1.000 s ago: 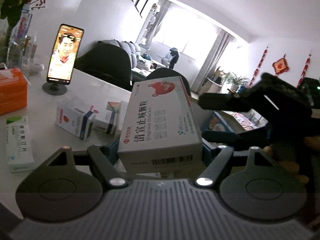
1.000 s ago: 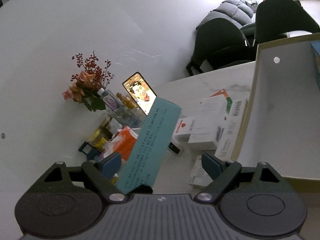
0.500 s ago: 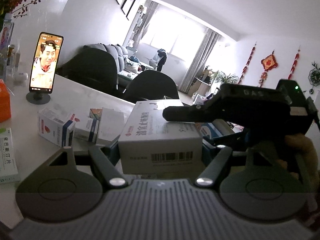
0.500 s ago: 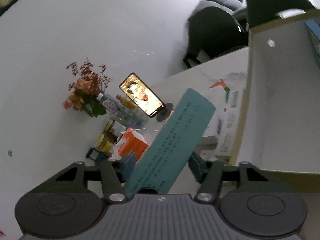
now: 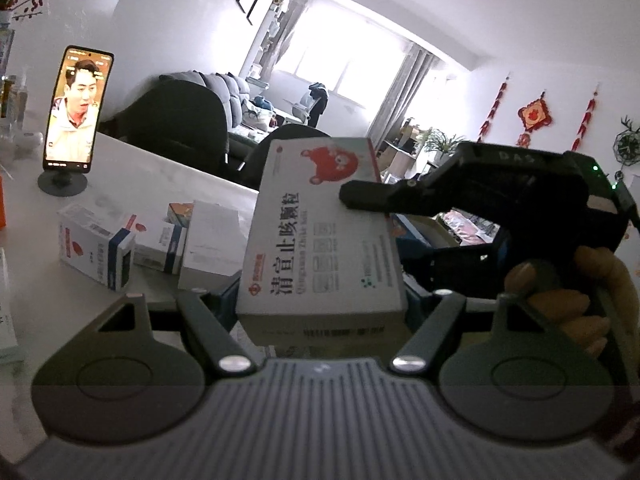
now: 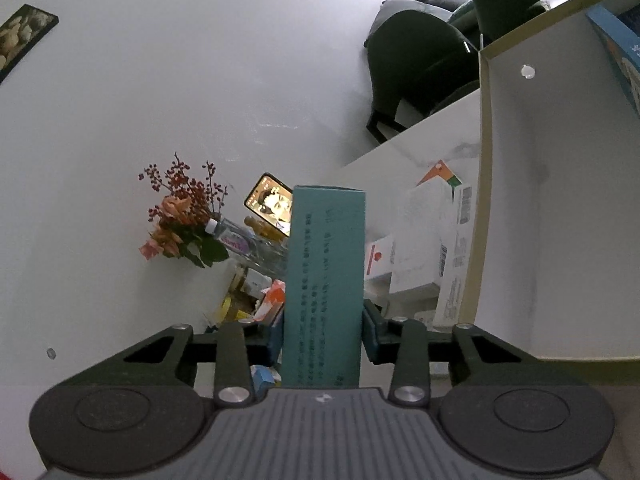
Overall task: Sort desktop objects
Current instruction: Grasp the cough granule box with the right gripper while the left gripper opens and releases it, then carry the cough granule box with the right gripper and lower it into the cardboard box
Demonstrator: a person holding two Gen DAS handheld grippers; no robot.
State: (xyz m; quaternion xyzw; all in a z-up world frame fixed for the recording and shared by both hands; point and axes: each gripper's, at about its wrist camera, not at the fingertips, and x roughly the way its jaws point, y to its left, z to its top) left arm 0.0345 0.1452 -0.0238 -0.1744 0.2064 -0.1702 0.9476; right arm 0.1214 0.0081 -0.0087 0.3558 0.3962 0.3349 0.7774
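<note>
My left gripper is shut on a white medicine box with a red bear, held above the white table. Just right of it, the other gripper's black body reaches over the box, with a hand on its handle. My right gripper is shut on a tall teal box that stands upright between the pads. Beside it on the right rises the wall of an open cardboard box. Several small medicine boxes lie on the table.
A phone on a stand plays a video at the table's back left. Flowers, bottles and an orange box crowd the far end. Dark chairs stand behind the table. White cartons lie against the cardboard box.
The right gripper closed on the teal box, which swung from a slant to upright. The left view tilted, showing the bear box's top again; the right gripper still reaches over it.
</note>
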